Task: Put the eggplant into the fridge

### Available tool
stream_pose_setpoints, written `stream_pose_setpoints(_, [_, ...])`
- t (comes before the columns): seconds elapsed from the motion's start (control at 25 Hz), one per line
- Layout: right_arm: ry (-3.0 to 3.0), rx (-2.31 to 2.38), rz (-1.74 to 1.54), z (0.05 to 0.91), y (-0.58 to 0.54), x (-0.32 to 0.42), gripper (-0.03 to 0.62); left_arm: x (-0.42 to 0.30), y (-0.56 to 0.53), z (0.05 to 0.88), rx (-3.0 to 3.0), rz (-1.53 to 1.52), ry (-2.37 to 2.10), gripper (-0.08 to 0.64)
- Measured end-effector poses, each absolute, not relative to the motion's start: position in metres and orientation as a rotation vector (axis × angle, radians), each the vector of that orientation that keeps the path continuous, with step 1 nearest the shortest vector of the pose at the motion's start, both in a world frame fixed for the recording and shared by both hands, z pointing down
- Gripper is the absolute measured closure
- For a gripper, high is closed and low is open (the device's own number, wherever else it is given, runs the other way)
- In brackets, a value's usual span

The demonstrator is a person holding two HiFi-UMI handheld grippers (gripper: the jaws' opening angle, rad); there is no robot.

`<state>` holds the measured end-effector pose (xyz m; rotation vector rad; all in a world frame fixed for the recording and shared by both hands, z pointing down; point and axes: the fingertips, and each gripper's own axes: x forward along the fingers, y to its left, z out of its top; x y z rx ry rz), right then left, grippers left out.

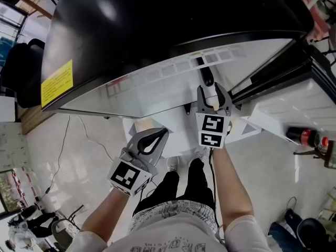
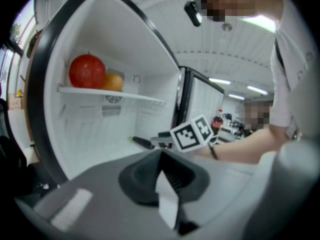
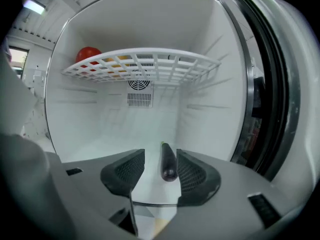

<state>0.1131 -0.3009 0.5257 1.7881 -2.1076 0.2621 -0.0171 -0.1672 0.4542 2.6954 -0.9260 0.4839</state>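
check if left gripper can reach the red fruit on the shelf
Probably yes: the fridge is open and nothing stands between the left gripper and the red fruit, though its jaws are shut.

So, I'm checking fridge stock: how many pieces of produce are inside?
3: a red fruit and an orange fruit side by side on the upper shelf, the eggplant on the fridge floor. Others may be hidden.

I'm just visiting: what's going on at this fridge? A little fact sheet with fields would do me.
Place: open fridge, white inside
Right gripper: jaws apart, gripping nothing
Dark purple eggplant: lying on the fridge floor, lengthwise between those jaws
Left gripper: jaws together, empty, outside the fridge
White wire shelf: round red fruit and orange fruit on it
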Motion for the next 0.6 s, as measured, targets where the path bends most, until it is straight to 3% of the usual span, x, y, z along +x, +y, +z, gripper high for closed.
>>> stream_pose_setpoints(0.6, [-2.197, 1.747, 0.153, 0.452, -0.250, 0.104, 0.505, -0.030, -0.167, 0.424, 2.751, 0.400, -0.936, 0.554])
